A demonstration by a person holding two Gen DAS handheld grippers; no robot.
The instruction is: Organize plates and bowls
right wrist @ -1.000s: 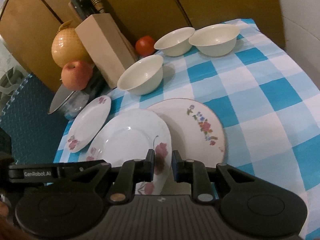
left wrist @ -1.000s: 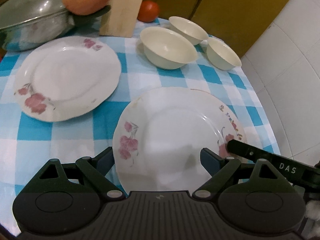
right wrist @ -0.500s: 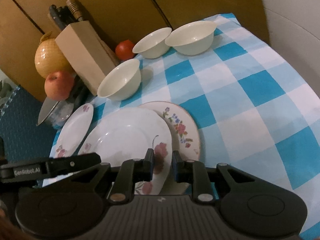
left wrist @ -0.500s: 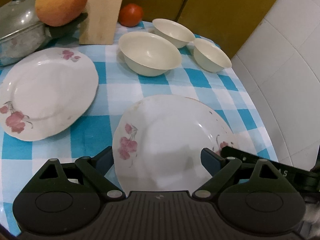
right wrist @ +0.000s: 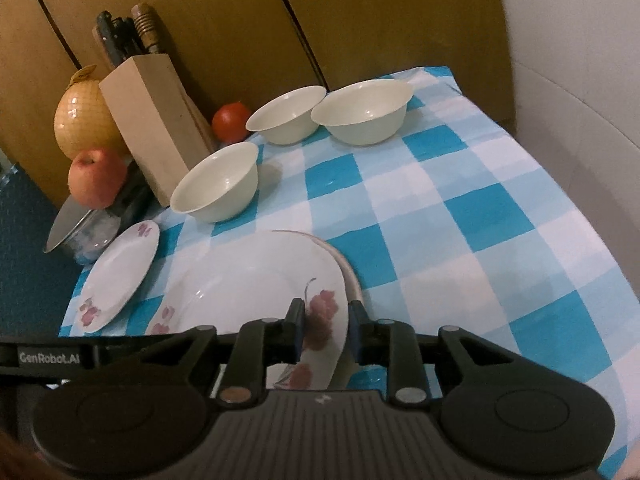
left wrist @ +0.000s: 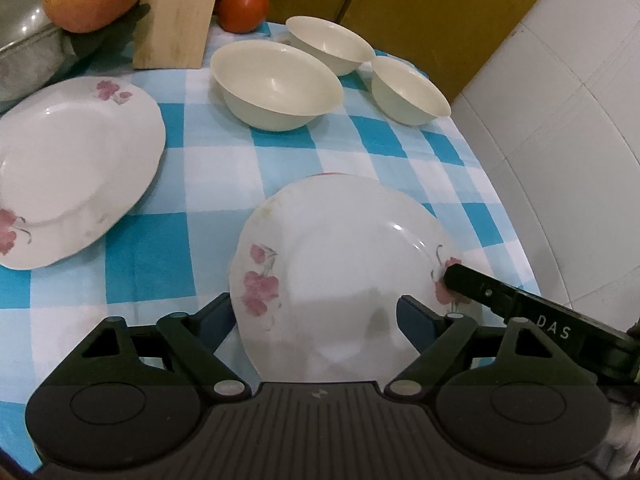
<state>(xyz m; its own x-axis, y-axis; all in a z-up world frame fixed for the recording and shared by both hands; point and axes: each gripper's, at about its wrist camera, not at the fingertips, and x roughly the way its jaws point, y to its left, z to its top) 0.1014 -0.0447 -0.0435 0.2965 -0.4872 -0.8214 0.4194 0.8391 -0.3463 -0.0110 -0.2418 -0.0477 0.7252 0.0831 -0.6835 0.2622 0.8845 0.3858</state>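
Observation:
A white plate with pink flowers point(left wrist: 344, 264) lies on top of a second plate whose rim point(right wrist: 352, 276) shows under it. My right gripper point(right wrist: 325, 326) has opened a little; the plate's near rim sits between its fingers. My left gripper point(left wrist: 316, 320) is open, its fingers on either side of the plate's near edge. Another flowered plate point(left wrist: 72, 168) lies to the left, also in the right wrist view point(right wrist: 120, 272). Three cream bowls point(left wrist: 276, 84) point(left wrist: 330, 44) point(left wrist: 408, 92) stand at the back.
A wooden knife block point(right wrist: 152, 128), a tomato point(right wrist: 231, 121), an apple point(right wrist: 96, 176), a netted fruit point(right wrist: 84, 120) and a lidded metal pot point(left wrist: 28, 52) stand at the back left. The checked cloth's right edge point(right wrist: 580, 208) meets a white wall.
The right gripper carried the flowered plate over the other plate until it covers it, then its jaws widened from shut. The left gripper stayed open at the plate's edge.

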